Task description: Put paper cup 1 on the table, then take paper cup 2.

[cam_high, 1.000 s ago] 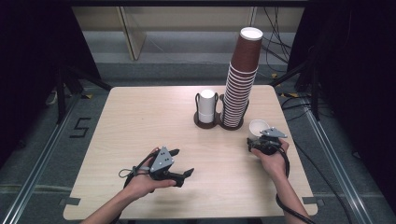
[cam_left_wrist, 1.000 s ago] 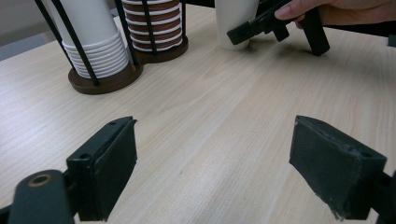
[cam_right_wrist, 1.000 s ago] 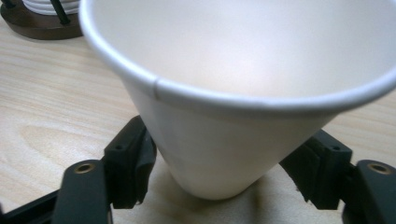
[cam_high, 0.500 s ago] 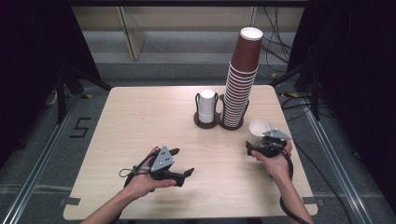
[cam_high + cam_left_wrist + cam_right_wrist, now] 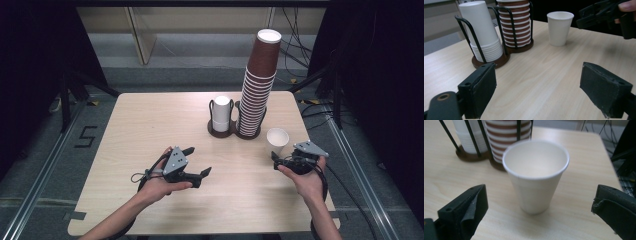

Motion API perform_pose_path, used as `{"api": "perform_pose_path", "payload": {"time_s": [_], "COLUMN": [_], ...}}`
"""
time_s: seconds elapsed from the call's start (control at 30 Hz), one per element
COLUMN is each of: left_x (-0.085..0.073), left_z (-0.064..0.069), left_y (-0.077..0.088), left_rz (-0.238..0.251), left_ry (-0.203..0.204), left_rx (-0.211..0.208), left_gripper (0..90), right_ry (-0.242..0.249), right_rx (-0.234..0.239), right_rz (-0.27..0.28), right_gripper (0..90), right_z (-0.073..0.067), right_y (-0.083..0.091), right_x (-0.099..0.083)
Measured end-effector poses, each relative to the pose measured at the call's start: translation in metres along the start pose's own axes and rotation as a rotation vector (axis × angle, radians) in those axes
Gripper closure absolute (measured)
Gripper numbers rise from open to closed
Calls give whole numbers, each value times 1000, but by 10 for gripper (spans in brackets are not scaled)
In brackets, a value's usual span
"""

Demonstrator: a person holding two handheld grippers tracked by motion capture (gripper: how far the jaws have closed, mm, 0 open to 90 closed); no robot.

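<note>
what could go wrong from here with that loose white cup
The single white paper cup stands free and upright on the table, and the right tongs have just opened, both pads apart from it. The cup looks light, so a stray brush from those tongs might tip it. It also stands close to the tall brown cup stack; a knock there could perhaps topple the stack.

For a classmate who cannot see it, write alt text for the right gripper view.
A single white paper cup stands upright and empty on the wooden table, between the open black fingers of the right gripper, untouched. Behind it, two wire holders hold a white cup stack and a brown cup stack.
</note>
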State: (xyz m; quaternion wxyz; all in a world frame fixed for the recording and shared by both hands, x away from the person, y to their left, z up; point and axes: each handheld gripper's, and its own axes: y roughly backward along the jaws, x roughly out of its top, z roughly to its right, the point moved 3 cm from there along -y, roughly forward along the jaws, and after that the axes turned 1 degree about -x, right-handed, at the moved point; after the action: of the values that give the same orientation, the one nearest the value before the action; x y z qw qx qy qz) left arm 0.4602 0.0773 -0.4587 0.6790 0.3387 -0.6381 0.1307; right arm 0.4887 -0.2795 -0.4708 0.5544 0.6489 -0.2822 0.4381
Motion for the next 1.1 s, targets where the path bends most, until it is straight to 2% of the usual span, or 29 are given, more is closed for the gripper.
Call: {"api": "perform_pose_path", "payload": {"time_s": [0.1,0.2,0.33,0.5,0.6,0.63,0.67,0.7,0.73,0.8,0.83,0.87,0.9,0.93,0.97,1.03,1.07,1.1], "left_x": [7,11,17,26,37,41,45,49,53,65,65,74,74,84,84,95,101,111], "left_z": [-1,0,1,-4,-9,-11,-12,-13,-14,-15,-15,-14,-14,-14,-14,-16,-17,-18], "left_y": [-5,-9,-13,-15,-20,-22,-25,-29,-33,-46,-46,-56,-56,-67,-67,-79,-85,-96], "left_rz": [31,62,54,64,82,87,91,95,99,108,108,119,119,128,128,137,139,142], "left_ry": [6,9,-4,-14,-6,-4,-3,-3,-9,-17,-17,-3,-3,-19,-19,-28,-30,-37], "left_rx": [15,21,23,28,35,33,31,26,23,23,23,16,16,26,26,37,44,54], "left_gripper": [133,133,133,132,131,131,131,131,130,128,129,129,129,128,129,129,119,88], "right_ry": [-21,43,12,33,36,24,29,57,37,39,39,47,39,47,47,49,47,46], "right_rx": [-5,-22,-12,-3,9,8,22,21,32,44,44,63,64,67,67,77,82,86], "right_rz": [44,69,96,123,141,143,149,163,156,186,186,212,214,232,232,248,267,277], "right_gripper": [4,4,4,4,4,4,4,4,4,4,4,4,4,4,4,5,5,4], "right_z": [-4,-3,-7,-11,-13,-16,-17,-17,-19,-22,-22,-24,-25,-25,-25,-26,-27,-28], "right_y": [10,16,18,25,26,27,27,26,27,24,24,23,24,23,23,22,21,21], "right_x": [12,21,27,38,45,48,52,56,60,73,73,84,88,95,95,109,125,134]}}
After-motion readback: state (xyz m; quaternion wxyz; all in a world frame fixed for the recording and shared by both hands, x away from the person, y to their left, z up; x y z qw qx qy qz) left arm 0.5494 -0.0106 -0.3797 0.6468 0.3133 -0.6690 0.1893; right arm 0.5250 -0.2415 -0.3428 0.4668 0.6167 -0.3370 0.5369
